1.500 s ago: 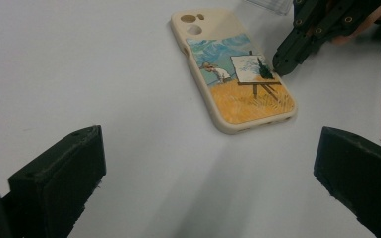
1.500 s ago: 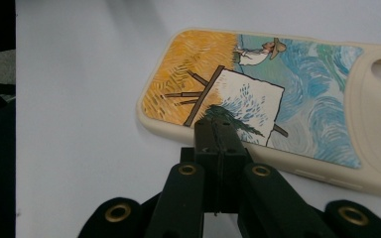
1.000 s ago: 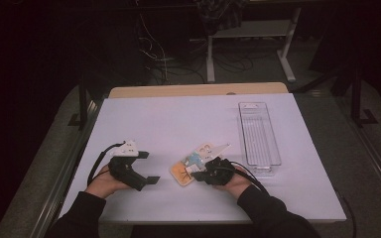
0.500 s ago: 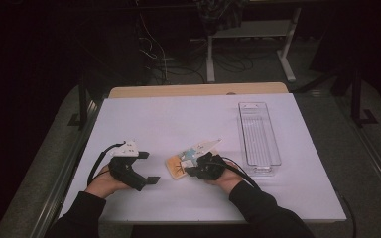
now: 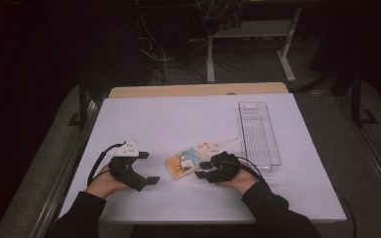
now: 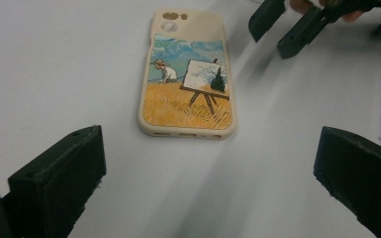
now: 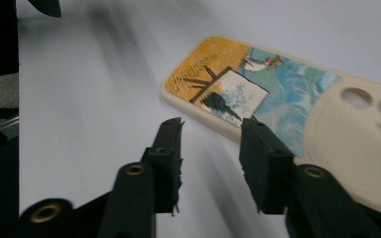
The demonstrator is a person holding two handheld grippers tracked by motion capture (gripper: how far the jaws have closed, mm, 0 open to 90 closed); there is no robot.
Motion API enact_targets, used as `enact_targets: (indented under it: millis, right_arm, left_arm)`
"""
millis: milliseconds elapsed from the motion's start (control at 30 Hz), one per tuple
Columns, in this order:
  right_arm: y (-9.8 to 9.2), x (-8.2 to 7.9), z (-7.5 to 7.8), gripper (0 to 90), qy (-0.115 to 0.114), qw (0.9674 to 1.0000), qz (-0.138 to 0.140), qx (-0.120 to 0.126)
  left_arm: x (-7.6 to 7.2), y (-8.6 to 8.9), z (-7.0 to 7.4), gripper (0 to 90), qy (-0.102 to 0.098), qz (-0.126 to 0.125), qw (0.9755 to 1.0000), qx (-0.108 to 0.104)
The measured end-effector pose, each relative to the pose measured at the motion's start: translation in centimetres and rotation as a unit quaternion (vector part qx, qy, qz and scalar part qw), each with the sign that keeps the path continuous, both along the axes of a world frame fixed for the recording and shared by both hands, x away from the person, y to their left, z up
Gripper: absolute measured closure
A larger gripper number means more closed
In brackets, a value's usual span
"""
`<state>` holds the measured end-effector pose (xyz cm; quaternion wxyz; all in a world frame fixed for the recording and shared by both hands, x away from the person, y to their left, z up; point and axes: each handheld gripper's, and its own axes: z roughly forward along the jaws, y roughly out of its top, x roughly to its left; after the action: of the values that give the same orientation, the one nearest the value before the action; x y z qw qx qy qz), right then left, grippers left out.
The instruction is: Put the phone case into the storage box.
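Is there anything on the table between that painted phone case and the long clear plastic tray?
In the high view, the right hand-held gripper and the hand holding it sit between the phone case and the clear tray; otherwise that stretch is bare white tabletop.

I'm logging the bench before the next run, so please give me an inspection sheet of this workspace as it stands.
Surface: white table top, flat, no marks seen.
Job's things: phone case with a painted wheat-field picture lies flat, picture side up, between the two grippers; nothing touches it.
Clutter: clear plastic tray at the far right of the table, empty as far as can be seen.
Grippers: left gripper rests in its hand with jaws wide apart, empty. Right gripper has just been opening its jaws; they stand apart beside the case's edge with nothing between them.
Cables: a black cable trails from the left gripper.
Surroundings: dark room, tangled wires and a stand's legs behind the table.
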<state>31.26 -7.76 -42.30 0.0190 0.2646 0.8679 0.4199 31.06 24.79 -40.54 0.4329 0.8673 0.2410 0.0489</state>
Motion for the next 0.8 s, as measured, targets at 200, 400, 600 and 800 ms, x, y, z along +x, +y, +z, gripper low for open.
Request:
enact_targets:
  millis: [200, 400, 600, 800]
  right_arm:
    - [-1.8, -0.9, 0.3, 42.8, -0.001, 1.0000, -0.007, 0.007]
    - [-3.5, -1.8, 0.5, 32.0, 0.000, 0.9998, -0.014, 0.013]
    - [-4.8, -2.3, 0.3, 18.6, 0.003, 0.9995, -0.014, 0.028]
    - [-4.8, -2.9, 0.0, 8.4, -0.006, 0.9998, -0.001, 0.020]
  left_arm:
    - [0.1, 0.0, -0.1, 0.0, -0.001, -0.003, 1.0000, 0.002]
    - [0.0, -0.1, -0.1, 0.0, 0.001, -0.003, 1.0000, 0.004]
    - [0.0, -0.2, -0.2, 0.0, -0.001, -0.002, 1.0000, 0.002]
    - [0.0, -0.2, -0.2, 0.0, 0.000, 0.000, 1.0000, 0.002]
